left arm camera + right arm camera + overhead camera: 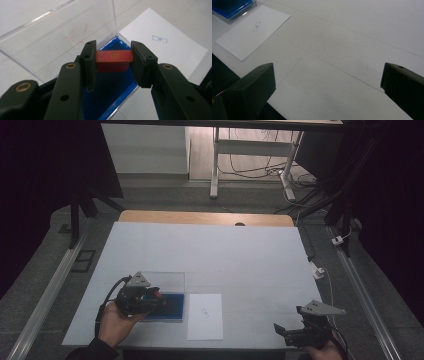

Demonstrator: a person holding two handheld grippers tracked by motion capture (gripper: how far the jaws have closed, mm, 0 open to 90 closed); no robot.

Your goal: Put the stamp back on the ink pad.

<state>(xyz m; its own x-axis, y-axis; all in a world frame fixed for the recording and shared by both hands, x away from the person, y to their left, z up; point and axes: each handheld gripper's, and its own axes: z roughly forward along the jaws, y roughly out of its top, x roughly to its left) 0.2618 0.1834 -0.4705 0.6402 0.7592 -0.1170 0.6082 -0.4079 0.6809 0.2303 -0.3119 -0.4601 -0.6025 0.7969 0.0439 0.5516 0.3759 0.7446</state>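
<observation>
Left gripper (113, 63) pinching a small red block (114, 60) between its 2 jaws; gold mark on the block's upper face. Block held above the blue pad (110, 92) of a clear plastic case (57, 42), lid standing open on the far side. In the high view the left gripper (161, 298) sits over that case (170, 280) at the near left of the white table (225, 255). White card (205, 316) with a small printed mark lies just right of the case, flat. Right gripper (281, 330) at the near right edge, well apart from card and case; jaws spread wide, nothing between them, bare table under them in the right gripper view
</observation>
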